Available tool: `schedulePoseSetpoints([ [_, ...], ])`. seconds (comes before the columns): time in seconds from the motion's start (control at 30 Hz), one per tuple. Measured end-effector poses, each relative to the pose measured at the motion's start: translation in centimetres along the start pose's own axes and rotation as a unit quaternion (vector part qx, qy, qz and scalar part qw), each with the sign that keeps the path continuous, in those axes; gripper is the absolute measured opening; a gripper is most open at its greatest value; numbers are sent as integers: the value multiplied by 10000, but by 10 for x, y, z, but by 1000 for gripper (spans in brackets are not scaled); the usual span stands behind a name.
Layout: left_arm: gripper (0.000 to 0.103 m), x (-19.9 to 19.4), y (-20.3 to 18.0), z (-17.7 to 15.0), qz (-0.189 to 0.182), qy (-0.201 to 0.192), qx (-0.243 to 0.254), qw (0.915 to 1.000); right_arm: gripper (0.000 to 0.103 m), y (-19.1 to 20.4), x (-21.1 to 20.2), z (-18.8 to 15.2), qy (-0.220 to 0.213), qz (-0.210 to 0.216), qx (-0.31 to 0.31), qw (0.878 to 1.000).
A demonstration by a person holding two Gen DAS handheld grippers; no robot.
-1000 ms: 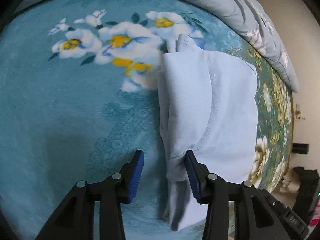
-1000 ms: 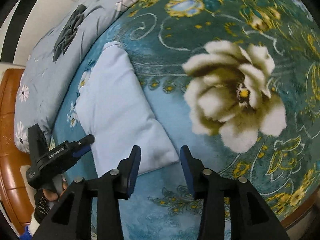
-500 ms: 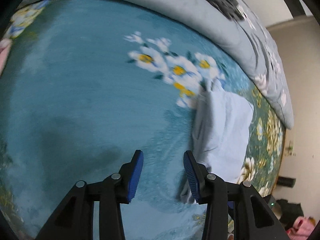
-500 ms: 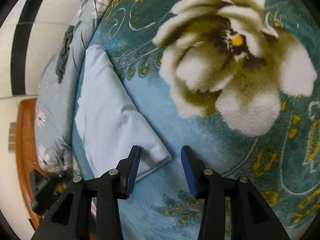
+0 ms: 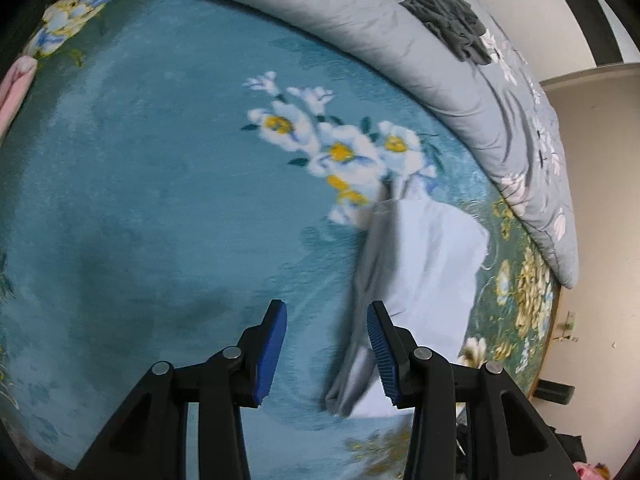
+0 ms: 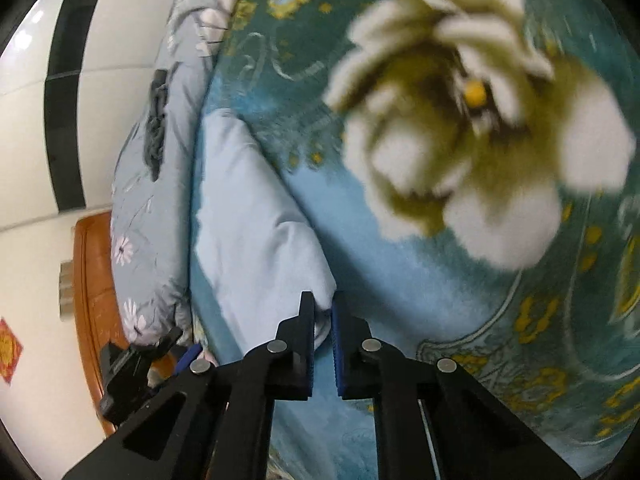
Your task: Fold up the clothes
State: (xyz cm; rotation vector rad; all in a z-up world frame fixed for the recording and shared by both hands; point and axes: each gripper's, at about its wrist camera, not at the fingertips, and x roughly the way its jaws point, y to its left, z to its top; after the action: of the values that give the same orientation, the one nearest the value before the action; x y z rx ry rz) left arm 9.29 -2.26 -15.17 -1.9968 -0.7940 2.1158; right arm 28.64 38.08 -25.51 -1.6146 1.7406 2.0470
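A folded pale blue garment (image 5: 424, 264) lies on a teal flowered blanket (image 5: 160, 200), right of centre in the left wrist view. My left gripper (image 5: 326, 316) hangs open above the blanket, just left of the garment's near edge, with nothing between its fingers. In the right wrist view the same garment (image 6: 256, 232) runs along the left side. My right gripper (image 6: 322, 308) is shut on the garment's near corner, which bunches between the blue pads. The left gripper (image 6: 160, 350) shows small at the lower left of that view.
A grey flowered quilt (image 5: 460, 80) is rolled along the far edge of the bed, with a dark grey cloth (image 5: 444, 12) lying on it. A pink fabric (image 5: 16, 88) peeks in at the far left. A wooden headboard (image 6: 92, 300) and white wall stand behind.
My right gripper closed on the garment's near corner. My left gripper pulled back and away from the garment, which now looks smaller and farther right.
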Motion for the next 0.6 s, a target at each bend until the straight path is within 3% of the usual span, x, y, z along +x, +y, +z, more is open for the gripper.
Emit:
schedulePoseSetpoints([
  [0.1,46,4,-15,-3,-86,9,-51,9999,7,13,-19,28,150,-110,-388,9991],
  [0.23,47,11,-31,-7,-215,41,-128,9997,7,33,-38,90,483,-551,-1169,9904],
  [0.33,48,21,-45,-11,-325,54,-164,9993,7,56,-42,145,890,-986,-1942,9719],
  [0.57,52,58,-78,-8,-467,159,-271,9984,1,94,-34,241,1464,-1541,-3181,9239],
  [0.6,53,64,-82,-6,-498,185,-279,9982,1,98,-33,253,1479,-1540,-3223,9222],
])
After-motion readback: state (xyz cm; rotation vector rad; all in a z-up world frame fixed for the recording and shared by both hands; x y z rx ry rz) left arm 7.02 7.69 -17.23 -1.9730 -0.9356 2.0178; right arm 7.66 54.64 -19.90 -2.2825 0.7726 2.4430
